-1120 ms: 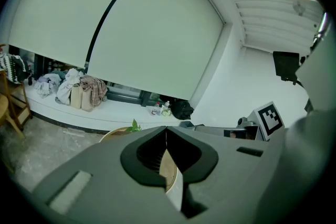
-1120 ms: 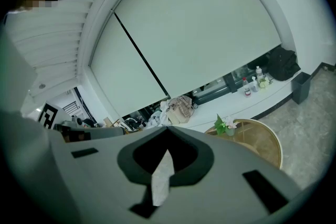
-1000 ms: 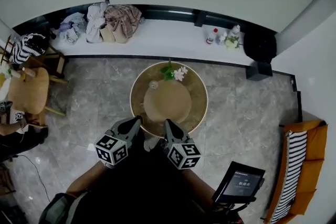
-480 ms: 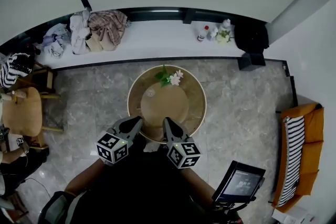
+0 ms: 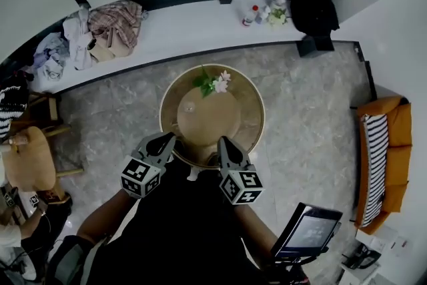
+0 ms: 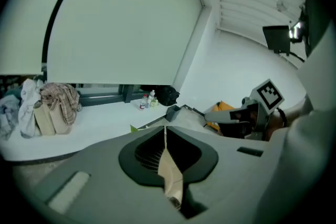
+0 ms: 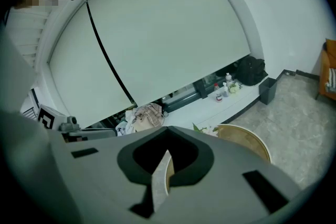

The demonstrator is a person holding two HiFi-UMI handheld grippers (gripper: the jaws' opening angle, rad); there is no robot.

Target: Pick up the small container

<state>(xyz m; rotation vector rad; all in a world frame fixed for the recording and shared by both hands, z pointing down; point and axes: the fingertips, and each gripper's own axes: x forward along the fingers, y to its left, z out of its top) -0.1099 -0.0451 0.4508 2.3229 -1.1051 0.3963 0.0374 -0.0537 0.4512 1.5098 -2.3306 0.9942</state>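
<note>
The small clear container (image 5: pixel 189 107) stands on the left part of the round wooden table (image 5: pixel 248 133), in front of a flower sprig (image 5: pixel 213 82). My left gripper (image 5: pixel 168 138) hovers at the table's near left edge, its jaws shut with nothing between them. At the near right edge my right gripper (image 5: pixel 225 141) is also shut and empty. Both point toward the table, short of the container. In the left gripper view the shut jaws (image 6: pixel 165 128) hide the table. The right gripper view shows the table rim (image 7: pixel 247 141) past the jaws (image 7: pixel 167 136).
A white ledge along the far wall holds a heap of clothes (image 5: pixel 100 33), small bottles (image 5: pixel 257 13) and a black bag (image 5: pixel 313 10). A black bin (image 5: pixel 313 45) stands below it. An orange sofa (image 5: pixel 383 157) is at right, a tablet on a stand (image 5: pixel 308 230) near right, a wooden stool (image 5: pixel 27 157) at left.
Both grippers have come forward to the table's near edge and spread a little apart. The table now lies closer under the head camera. Both jaws have stayed shut.
</note>
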